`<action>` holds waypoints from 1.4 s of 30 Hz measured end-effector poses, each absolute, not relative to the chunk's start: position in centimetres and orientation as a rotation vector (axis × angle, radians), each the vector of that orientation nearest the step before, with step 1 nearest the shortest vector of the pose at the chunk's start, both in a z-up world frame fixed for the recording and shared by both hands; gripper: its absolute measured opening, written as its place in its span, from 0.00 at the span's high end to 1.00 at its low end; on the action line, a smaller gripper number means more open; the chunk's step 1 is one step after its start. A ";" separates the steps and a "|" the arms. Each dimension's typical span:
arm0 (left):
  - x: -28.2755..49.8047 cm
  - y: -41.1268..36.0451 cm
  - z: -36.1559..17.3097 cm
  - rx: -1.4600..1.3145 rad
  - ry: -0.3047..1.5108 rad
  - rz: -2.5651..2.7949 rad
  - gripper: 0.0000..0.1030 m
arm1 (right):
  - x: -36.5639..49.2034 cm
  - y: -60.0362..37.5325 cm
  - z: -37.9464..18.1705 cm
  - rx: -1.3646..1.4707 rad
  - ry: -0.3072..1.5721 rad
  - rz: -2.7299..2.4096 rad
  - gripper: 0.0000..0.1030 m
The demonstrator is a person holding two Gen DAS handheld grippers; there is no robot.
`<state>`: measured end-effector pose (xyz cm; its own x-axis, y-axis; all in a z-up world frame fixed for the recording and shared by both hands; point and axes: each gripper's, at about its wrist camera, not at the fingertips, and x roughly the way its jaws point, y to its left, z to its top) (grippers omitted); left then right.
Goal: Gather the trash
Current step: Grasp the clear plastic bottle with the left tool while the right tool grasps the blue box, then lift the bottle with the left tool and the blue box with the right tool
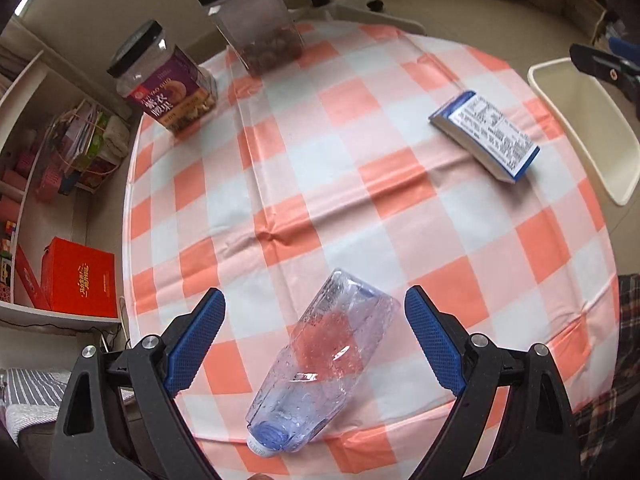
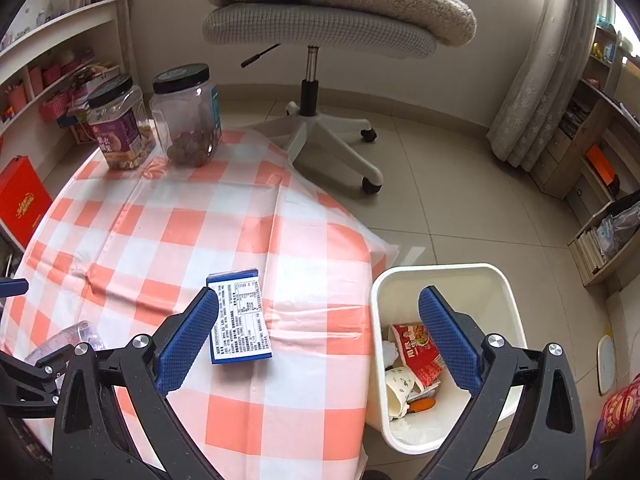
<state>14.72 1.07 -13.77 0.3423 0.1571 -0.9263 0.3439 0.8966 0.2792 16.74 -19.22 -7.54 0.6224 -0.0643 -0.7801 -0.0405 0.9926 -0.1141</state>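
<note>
Left wrist view shows us our left gripper (image 1: pixel 316 320) with jaws wide and empty around the plastic bottle (image 1: pixel 320 364), which lies near the tabletop (image 1: pixel 280 152) edge; a clumsy close could roll it off. Our right gripper (image 2: pixel 320 336) is open too, empty, between the carton (image 2: pixel 239 316) and the bin (image 2: pixel 500 280), with free floor beyond.

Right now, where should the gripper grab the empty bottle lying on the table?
Grab the bottle across its wide middle, coming down from above. It lies on its side, cap toward the table edge, already between the open left gripper fingers.
</note>
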 end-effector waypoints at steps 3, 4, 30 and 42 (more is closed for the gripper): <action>14.6 2.1 -16.4 0.517 1.324 -0.155 0.14 | 18.2 -18.3 -9.6 -0.124 1.006 0.056 0.07; 14.7 2.4 -17.1 0.523 1.344 -0.158 0.14 | 18.5 -17.8 -10.2 -0.133 1.032 0.072 0.07; 17.5 13.8 -13.5 0.035 1.154 -0.016 0.39 | 24.5 -11.4 -16.9 -0.066 1.231 0.126 0.48; 18.2 13.5 -8.6 -0.099 0.870 0.112 0.40 | 22.1 -6.5 -7.9 -0.003 0.814 0.257 0.48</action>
